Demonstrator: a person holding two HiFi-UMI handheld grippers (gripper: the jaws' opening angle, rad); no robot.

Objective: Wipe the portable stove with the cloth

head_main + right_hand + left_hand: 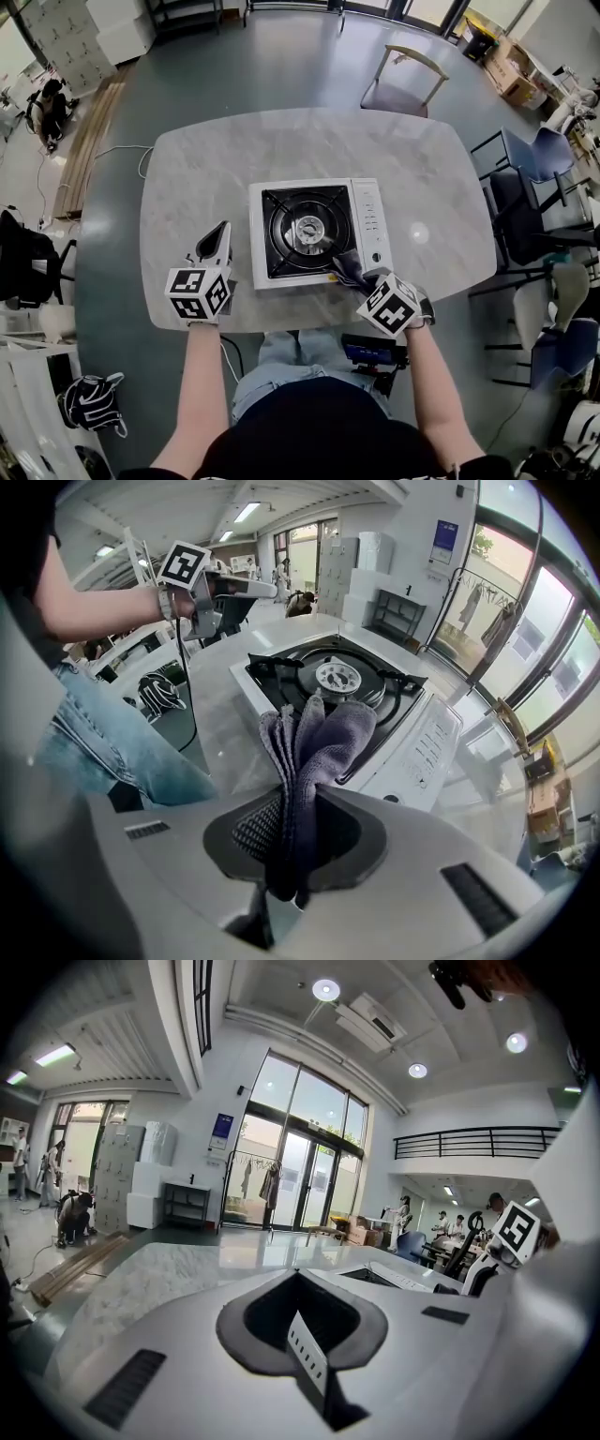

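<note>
The white portable stove [370, 225] with a black burner top sits in the middle of the marble table [216, 159]. My right gripper [356, 275] is at the stove's near right corner, shut on a grey-purple cloth [345, 268]. In the right gripper view the cloth [319, 733] bunches up out of the jaws [298, 803] and hangs over the stove's front edge [412, 752]. My left gripper [222, 232] hovers left of the stove, apart from it. Its jaws are together with nothing between them [298, 1274].
A chair [403, 84] stands at the table's far side and several chairs [534, 178] crowd the right. The table's near edge [281, 323] runs just in front of both grippers. A black device [375, 354] sits below that edge.
</note>
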